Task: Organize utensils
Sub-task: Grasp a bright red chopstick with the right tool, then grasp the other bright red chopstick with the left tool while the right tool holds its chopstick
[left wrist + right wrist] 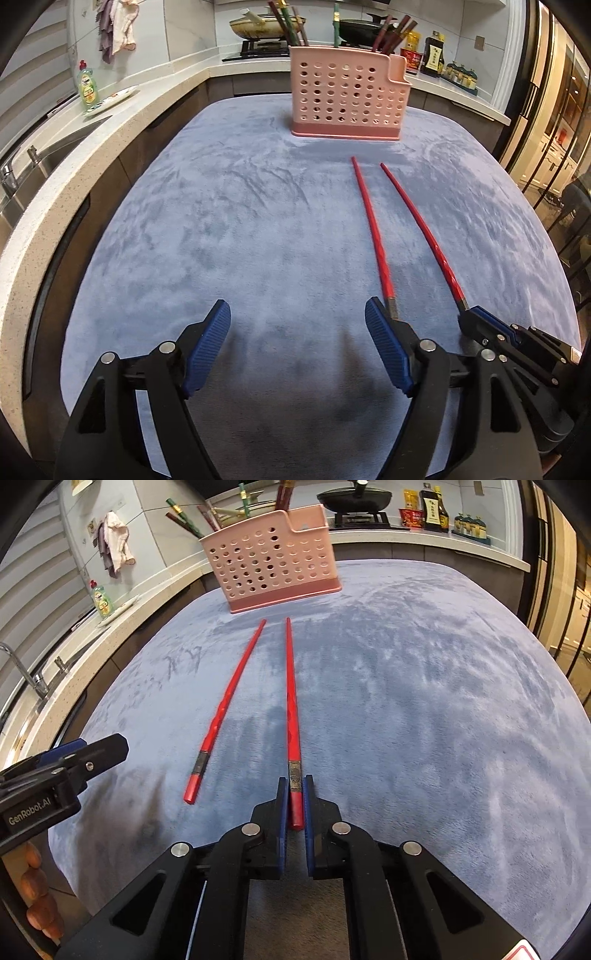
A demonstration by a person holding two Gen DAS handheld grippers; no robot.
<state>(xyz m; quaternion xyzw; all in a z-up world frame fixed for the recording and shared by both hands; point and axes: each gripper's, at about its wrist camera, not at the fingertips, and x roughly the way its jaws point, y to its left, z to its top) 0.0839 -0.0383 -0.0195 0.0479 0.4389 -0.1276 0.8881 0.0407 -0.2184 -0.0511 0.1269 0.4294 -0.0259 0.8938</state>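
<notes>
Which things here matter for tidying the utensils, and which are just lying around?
For the job: held chopstick, loose chopstick, pink holder, right gripper, left gripper.
Lying about: soap bottle, hanging cloths, sauce bottle.

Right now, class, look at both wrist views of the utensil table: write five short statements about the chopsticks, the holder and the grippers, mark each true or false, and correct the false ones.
1. The right gripper is shut on a red chopstick. True.
2. The left gripper is clamped on the other red chopstick. False: it is open and empty; that chopstick lies on the cloth.
3. The pink holder stands upright on the blue cloth. True.
4. The holder is empty. False: several chopsticks already stand in it.
5. Both red chopsticks point their thin tips toward the holder. True.
</notes>
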